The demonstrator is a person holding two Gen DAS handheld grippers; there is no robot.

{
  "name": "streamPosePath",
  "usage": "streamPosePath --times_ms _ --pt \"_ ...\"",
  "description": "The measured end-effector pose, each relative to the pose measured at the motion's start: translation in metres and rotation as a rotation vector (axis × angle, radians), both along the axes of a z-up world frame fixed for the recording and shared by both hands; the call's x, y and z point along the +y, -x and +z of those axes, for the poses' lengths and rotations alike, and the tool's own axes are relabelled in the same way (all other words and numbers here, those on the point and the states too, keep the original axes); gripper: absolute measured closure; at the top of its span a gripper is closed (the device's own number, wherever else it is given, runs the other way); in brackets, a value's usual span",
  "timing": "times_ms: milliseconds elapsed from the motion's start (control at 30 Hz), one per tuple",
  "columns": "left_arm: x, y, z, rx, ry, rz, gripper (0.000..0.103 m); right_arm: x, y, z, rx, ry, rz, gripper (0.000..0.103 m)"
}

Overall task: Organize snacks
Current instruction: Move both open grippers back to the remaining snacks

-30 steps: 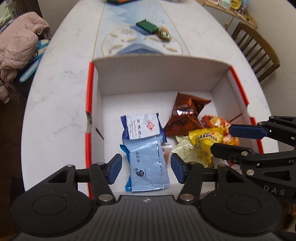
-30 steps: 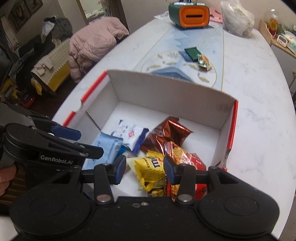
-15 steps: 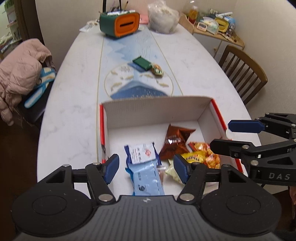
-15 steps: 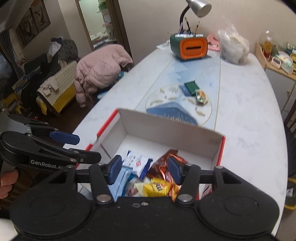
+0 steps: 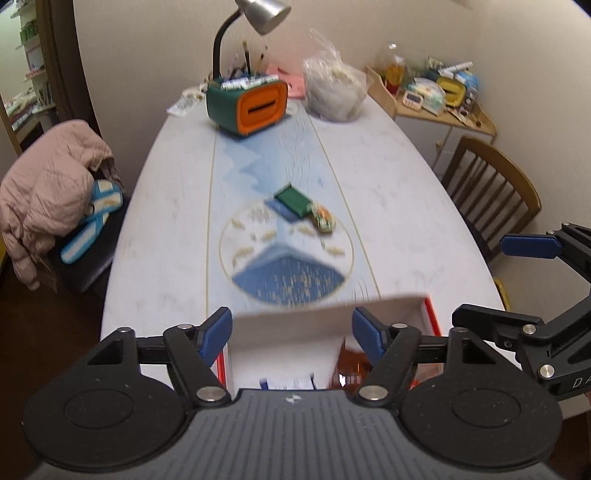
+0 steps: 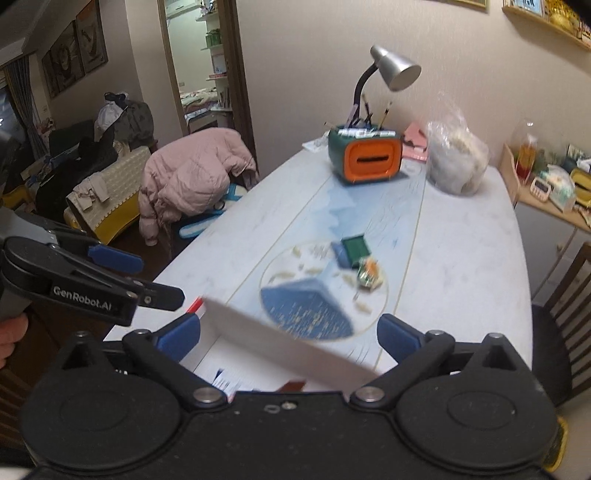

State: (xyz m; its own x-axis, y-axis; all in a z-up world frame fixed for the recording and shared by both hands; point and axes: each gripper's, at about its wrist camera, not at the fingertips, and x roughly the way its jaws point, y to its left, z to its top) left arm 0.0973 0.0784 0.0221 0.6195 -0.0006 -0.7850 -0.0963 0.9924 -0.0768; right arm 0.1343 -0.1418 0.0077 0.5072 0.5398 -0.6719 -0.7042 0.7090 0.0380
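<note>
Two hand-held grippers hang over the near end of the surface (image 5: 388, 177). The left hand-held gripper (image 5: 291, 334) has its jaws opening, nothing between the blue pads; the right hand-held gripper (image 6: 290, 338) also has its jaws opening, spread wide and empty. Directly beneath both sits one box (image 5: 295, 325), white inside with red edges, open at the top, blurred. Only scraps of its snacks show past the left hand-held gripper's body: one brown packet (image 5: 351, 363) below its right finger and one blue-and-white packet (image 5: 288, 382) between the fingers; how many more lie there cannot be told. Farther ahead, on the blue runner, two snacks lie apart from the box: one green packet (image 5: 293, 201), flat and rectangular, and touching it one small orange-green packet (image 5: 323, 219). Beyond them, at the far end, stand one organizer (image 5: 247, 105), one lamp (image 5: 258, 14) and one bag (image 5: 334, 94).
</note>
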Motion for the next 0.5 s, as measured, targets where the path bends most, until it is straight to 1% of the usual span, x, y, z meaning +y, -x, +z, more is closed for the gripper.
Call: streamPosePath --times_ms 133,167,267,300,367,433,500 --pt "-0.002 -0.034 0.01 -0.021 -0.011 0.008 0.024 -0.002 -0.037 0.008 -0.007 -0.008 -0.018 0.001" --pt "-0.001 -0.043 0.01 -0.024 -0.012 0.013 0.021 -0.002 -0.048 0.009 -0.003 -0.007 -0.024 0.001" --pt "0.001 -0.075 0.006 -0.025 -0.026 0.035 0.018 -0.001 -0.078 0.007 0.008 -0.002 -0.023 0.001" --pt "0.002 -0.087 0.004 -0.019 -0.026 0.044 0.018 0.0 -0.089 0.005 0.009 0.004 -0.021 0.001" --pt "0.007 -0.111 -0.002 0.002 -0.005 0.07 0.012 0.003 -0.109 -0.003 0.013 0.018 -0.017 0.001" --pt "0.012 -0.136 -0.009 0.025 0.011 0.099 0.011 0.006 -0.128 -0.013 0.026 0.031 -0.006 0.001" --pt "0.014 -0.159 -0.016 0.048 0.002 0.124 0.011 0.011 -0.146 -0.024 0.047 0.048 0.005 0.001"
